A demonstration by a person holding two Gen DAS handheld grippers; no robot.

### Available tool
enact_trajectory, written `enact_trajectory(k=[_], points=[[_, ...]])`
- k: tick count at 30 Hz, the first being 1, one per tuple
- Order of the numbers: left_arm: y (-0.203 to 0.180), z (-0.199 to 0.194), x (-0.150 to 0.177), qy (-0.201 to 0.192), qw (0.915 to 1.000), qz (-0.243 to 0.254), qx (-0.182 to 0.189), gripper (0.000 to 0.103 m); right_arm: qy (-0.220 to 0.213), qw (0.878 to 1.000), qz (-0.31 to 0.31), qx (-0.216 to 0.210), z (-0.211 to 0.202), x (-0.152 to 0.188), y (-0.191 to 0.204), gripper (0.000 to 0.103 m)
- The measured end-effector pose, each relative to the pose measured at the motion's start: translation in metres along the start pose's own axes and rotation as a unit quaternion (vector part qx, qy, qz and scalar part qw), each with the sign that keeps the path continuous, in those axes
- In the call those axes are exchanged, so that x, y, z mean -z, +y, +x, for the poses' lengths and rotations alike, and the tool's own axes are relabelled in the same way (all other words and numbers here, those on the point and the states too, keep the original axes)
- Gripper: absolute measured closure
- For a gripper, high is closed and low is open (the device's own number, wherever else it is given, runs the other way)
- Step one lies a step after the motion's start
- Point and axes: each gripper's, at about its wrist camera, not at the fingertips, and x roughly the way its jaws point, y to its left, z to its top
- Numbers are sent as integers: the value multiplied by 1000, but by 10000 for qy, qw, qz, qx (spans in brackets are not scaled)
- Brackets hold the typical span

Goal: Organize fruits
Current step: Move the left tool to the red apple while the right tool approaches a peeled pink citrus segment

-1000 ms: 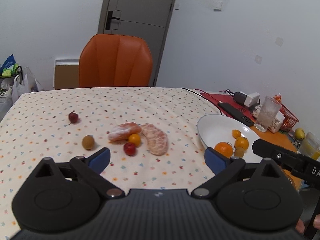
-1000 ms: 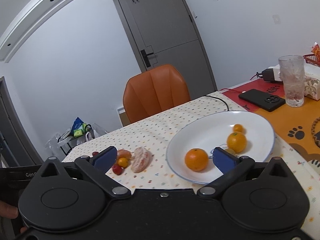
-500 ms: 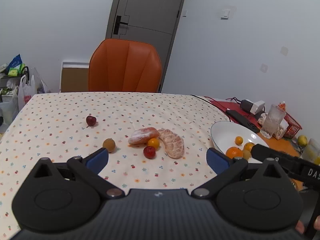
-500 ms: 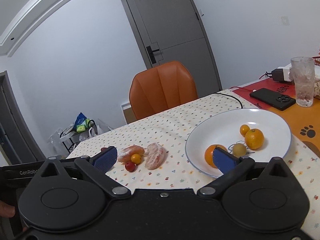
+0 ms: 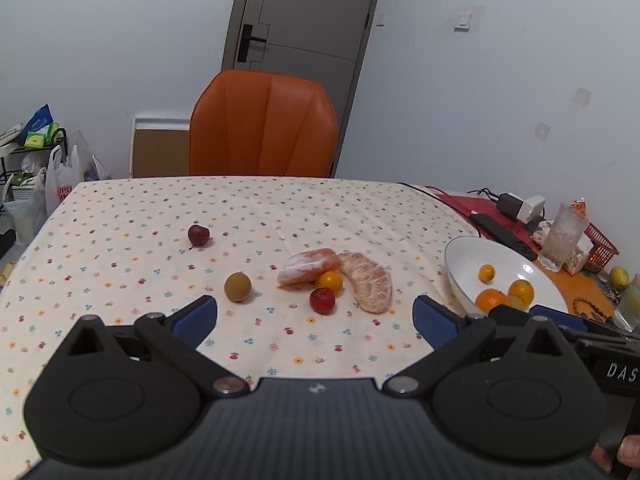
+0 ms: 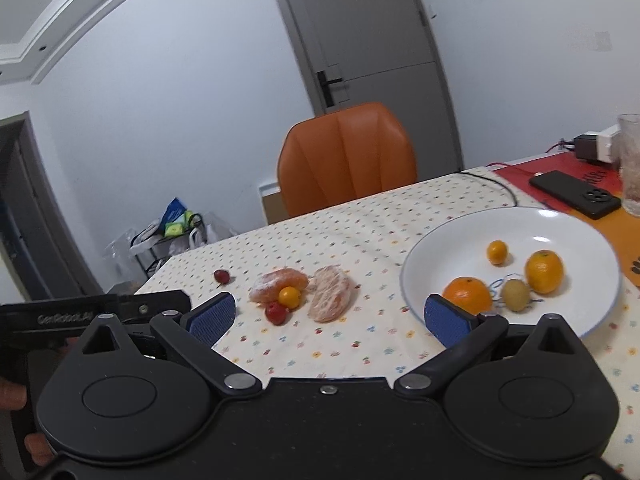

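On the dotted tablecloth lie two peeled citrus pieces (image 5: 370, 282) (image 6: 332, 294), a small orange fruit (image 5: 330, 281), a red fruit (image 5: 322, 300), a brownish round fruit (image 5: 237, 287) and a dark red fruit (image 5: 198, 235). A white plate (image 6: 436, 248) on the right holds two oranges (image 6: 467, 295), a tiny orange fruit (image 6: 497, 252) and a greenish-brown fruit (image 6: 516, 294). My left gripper (image 5: 316, 318) is open above the near table, in front of the loose fruits. My right gripper (image 6: 328, 318) is open too, between the fruit cluster and the plate, holding nothing.
An orange chair (image 5: 262, 126) stands at the far table edge before a grey door (image 5: 304, 12). On the red and orange mat at right lie a black phone (image 6: 576, 194), a glass (image 5: 566, 236), a charger (image 5: 520, 205) and a red basket (image 5: 600, 246). Bags (image 5: 44, 184) sit at left.
Both grippers have drawn back and swung left; the loose fruit cluster now sits more central in each view and the plate has shifted right. Both stayed open.
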Motion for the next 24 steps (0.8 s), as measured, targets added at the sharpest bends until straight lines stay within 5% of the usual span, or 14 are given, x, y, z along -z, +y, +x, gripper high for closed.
enact_trajectory(k=[6,16,24], points=[[-2,14,0,41,9998,192,83,4,253,9996,8,-115,17,1,-1,21],[-3,53,1,397,9990,182,101,26,513,9983,147,-237,40,4,-8,40],[-9,80,2,596,9978,259,85,37,751,9967,256,-195,55,8,-18,47]])
